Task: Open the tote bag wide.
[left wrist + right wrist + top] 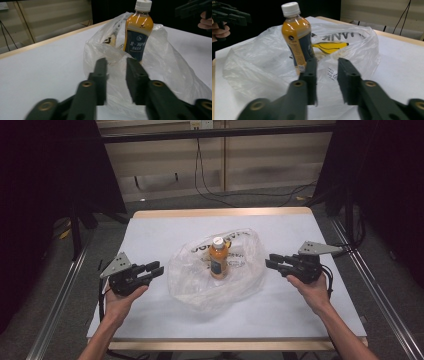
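Two grippers sit on either side of a clear plastic bag (216,270) in the middle of the white table (150,230), and neither one is touching it.

Standing upright in the bag is a bottle (218,258) of orange drink with a white cap and a dark label. The bag is crumpled and spread flat around it, with some black lettering and a yellow banana print on the plastic.

From the high view, the left gripper (156,269) is held just off the bag's left edge, jaws pointing toward it. The right gripper (270,261) is just off the bag's right edge, also pointing inward. Each one is held in a bare hand with the forearm coming in from the near side of the table.

In the left gripper view the jaws are partly apart with nothing pinched between them; you just see the bag and the bottle (139,35) through the gap, a bit beyond the tips. Same deal in the right gripper view: a moderate gap, nothing in it, bottle (297,37) standing up ahead and slightly to the left, bag (262,67) spread out around it.

Cables run along the floor past the far end of the table.
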`<state>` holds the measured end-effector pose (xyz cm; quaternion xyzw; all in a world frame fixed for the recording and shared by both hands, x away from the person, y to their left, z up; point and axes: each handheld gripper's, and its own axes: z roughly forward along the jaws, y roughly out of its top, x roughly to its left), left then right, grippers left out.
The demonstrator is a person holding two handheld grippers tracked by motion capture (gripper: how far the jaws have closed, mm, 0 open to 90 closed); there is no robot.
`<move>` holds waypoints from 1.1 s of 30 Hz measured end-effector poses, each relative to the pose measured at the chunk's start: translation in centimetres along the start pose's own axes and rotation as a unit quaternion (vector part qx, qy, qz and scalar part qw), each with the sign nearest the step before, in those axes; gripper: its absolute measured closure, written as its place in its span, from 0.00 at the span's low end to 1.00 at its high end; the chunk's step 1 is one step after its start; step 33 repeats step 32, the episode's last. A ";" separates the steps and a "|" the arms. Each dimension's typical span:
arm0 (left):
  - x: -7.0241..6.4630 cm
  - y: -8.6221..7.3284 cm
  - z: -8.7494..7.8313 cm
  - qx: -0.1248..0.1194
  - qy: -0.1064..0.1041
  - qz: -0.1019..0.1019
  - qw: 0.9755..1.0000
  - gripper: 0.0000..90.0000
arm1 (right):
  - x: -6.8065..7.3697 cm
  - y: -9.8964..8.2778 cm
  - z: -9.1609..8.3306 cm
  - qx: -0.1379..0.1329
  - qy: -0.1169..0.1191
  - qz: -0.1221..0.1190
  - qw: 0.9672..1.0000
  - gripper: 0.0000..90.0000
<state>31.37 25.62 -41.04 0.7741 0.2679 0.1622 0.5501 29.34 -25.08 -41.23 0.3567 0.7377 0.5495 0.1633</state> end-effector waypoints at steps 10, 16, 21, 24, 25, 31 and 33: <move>-1.3 -1.9 -1.2 0.003 0.028 -0.024 0.999 0.17 | 1.6 -1.7 -3.0 -0.023 -0.051 0.011 0.998 0.03; -2.6 -2.2 -2.7 0.004 0.042 -0.018 0.999 0.07 | 2.4 -3.2 -4.6 -0.028 -0.063 0.009 0.998 0.02; -3.6 -2.8 -3.1 -0.011 0.050 -0.025 0.998 0.04 | 2.7 -4.3 -6.1 -0.033 -0.074 0.024 0.996 0.02; -4.0 -3.5 -2.7 0.002 0.039 -0.012 0.999 0.03 | 2.6 -5.1 -6.6 -0.041 -0.085 0.030 0.995 0.02; -4.1 -3.8 -2.7 0.012 0.032 -0.012 0.999 0.03 | 2.5 -5.7 -6.7 -0.029 -0.081 0.042 0.995 0.03; -3.8 -4.9 -3.8 0.001 0.052 -0.021 0.998 0.03 | 2.8 -6.1 -7.2 -0.029 -0.085 0.041 0.995 0.05; -3.7 -5.1 -4.0 0.001 0.055 -0.024 0.998 0.03 | 2.7 -6.1 -7.3 -0.031 -0.082 0.044 0.995 0.05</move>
